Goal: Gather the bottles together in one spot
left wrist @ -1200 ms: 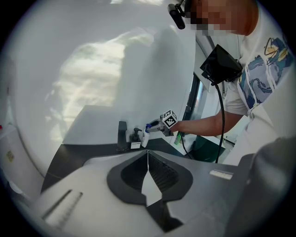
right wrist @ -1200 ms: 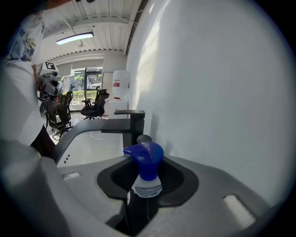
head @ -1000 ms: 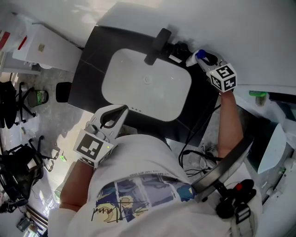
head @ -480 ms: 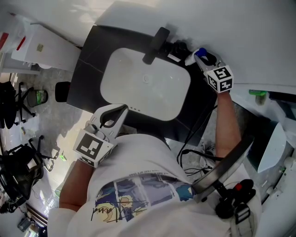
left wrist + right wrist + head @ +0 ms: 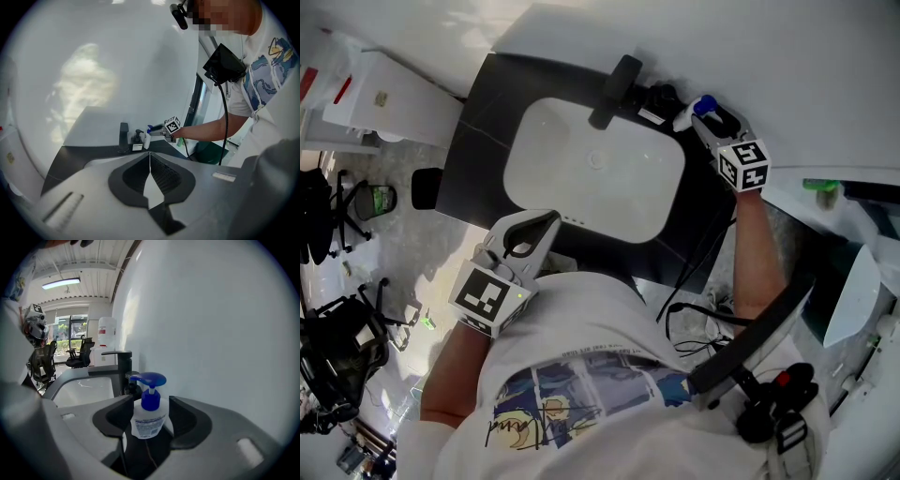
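A white bottle with a blue pump stands on the black counter at the back right of the sink. It is right beside a black pump bottle and the black faucet. My right gripper straddles the white bottle, its jaws opening, with a gap showing at the right pad. In the head view the white bottle sits at the tip of the right gripper, and the black bottle is just to its left. My left gripper hovers shut and empty over the sink's near edge.
The white sink basin fills the middle of the black counter. A white wall rises directly behind the bottles. A black cable hangs off the counter's right end. Office chairs stand on the floor at left.
The right gripper has shifted slightly left at the counter's back right, with the white bottle still at its tip. The left gripper has not moved.
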A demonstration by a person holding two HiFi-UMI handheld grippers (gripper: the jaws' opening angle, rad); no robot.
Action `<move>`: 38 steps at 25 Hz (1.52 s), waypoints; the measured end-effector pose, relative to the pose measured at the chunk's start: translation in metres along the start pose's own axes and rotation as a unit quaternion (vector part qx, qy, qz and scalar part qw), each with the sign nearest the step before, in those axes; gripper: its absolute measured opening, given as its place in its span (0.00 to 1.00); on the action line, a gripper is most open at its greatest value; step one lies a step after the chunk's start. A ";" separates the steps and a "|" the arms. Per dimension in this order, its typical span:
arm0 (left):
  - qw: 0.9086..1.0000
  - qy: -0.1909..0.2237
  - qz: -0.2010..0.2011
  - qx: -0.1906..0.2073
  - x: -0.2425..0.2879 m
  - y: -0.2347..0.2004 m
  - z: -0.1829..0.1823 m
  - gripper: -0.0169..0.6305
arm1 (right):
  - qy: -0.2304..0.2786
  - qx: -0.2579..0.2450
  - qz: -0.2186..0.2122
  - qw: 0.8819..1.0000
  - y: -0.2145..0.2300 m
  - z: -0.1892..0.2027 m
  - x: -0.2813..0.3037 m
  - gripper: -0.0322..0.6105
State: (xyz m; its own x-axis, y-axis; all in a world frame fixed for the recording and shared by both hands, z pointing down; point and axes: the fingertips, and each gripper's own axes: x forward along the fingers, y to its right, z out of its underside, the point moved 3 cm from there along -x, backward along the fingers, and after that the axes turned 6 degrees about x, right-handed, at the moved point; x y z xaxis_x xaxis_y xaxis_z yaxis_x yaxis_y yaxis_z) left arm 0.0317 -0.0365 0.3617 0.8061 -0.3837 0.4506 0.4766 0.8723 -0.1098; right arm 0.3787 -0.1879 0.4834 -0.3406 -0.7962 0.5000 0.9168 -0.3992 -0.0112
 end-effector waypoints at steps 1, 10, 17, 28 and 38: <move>1.000 0.001 0.001 0.001 -0.001 0.000 0.000 0.04 | 0.003 0.009 0.007 1.000 0.001 0.002 -0.004 0.40; 1.000 0.011 0.023 0.003 -0.017 0.005 0.001 0.04 | 0.006 0.076 0.079 0.994 -0.032 0.042 -0.051 0.41; 0.997 0.015 0.068 0.023 -0.035 0.009 0.008 0.04 | -0.021 0.069 0.129 0.989 -0.107 0.069 -0.087 0.39; 0.992 0.009 0.120 0.045 -0.073 0.028 0.038 0.04 | -0.021 0.039 0.123 0.991 -0.237 0.054 -0.128 0.05; 0.990 0.012 0.136 0.041 -0.116 0.030 0.067 0.03 | -0.003 0.060 0.105 0.993 -0.347 0.022 -0.165 0.05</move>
State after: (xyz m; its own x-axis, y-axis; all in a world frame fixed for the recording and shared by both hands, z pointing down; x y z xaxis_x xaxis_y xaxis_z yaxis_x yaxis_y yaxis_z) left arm -0.0708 0.0545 0.3652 0.9088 -0.1379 0.3938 0.2124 0.9653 -0.1521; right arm 0.1213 0.0919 0.4245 -0.1381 -0.8538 0.5019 0.9858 -0.1674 -0.0135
